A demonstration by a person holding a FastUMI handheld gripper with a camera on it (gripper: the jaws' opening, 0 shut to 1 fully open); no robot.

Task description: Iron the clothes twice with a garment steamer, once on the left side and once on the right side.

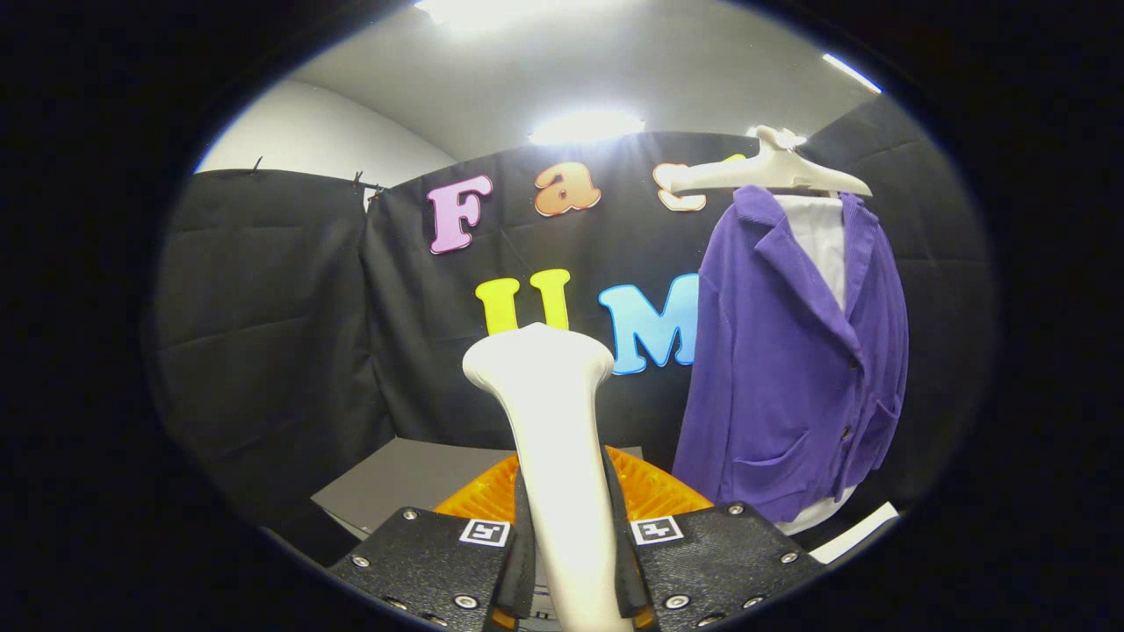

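A white garment steamer [553, 421] stands upright between my fingers, its handle pinched by both pads and its wide head rising just ahead of me. My gripper [569, 549] is shut on that handle. Beyond the fingers and off to the right, a purple cardigan [781, 369] hangs over a white shirt [821, 237] on a white hanger [773, 171]. The steamer head is well short of the cardigan and to its left. The cardigan's front faces me, buttoned low down, with pockets near its hem.
An orange ribbed base [645, 487] sits right behind the steamer handle. A grey table top [404, 478] lies below the black cloth wall. A white strip [856, 531] lies under the cardigan's hem. Ceiling lights glare above.
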